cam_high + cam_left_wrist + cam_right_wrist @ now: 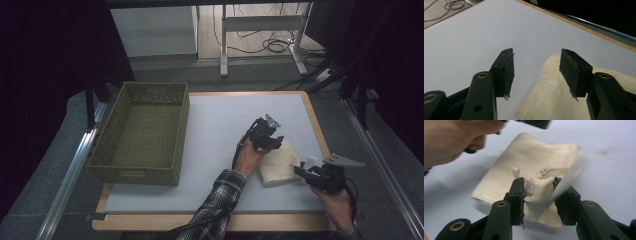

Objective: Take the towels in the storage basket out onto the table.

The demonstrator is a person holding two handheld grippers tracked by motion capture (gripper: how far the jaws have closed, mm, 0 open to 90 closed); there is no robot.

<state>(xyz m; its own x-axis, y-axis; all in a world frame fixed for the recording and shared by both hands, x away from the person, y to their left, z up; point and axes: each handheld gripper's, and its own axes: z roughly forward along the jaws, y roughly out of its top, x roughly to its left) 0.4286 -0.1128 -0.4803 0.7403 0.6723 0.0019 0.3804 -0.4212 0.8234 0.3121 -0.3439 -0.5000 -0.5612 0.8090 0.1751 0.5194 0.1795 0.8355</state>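
From the high view, a folded cream cloth [280, 164] lies near the right edge of the grey-blue table mat [220, 130], toward the front right corner; the left gripper [270, 136] sits at the cloth's far left corner, held by a hand with a plaid sleeve [215, 205] reaching in from the front edge, while the right gripper [304, 171] meets the cloth's right side, close to the mat's right edge; an olive woven basket [142, 135] stands along the left edge, well apart from the cloth; beyond the far edge, a table frame and loose cables lie on the floor. In the left gripper view, the two black jaws stand wide apart with nothing between them; the cloth [549, 92] lies below and slightly to the right of the gap, on the mat [486, 32], whose wooden border [599, 32] runs across the upper right. In the right gripper view, the right gripper [539, 188] has its jaws drawn in on a bunched fold of the cloth [531, 157], pinching the near edge, where a small loop tag and dark stitching show; the rest of the cloth lies flat on the mat behind; the person's other hand [451, 140] is blurred at the upper left, just beside the cloth's far corner.
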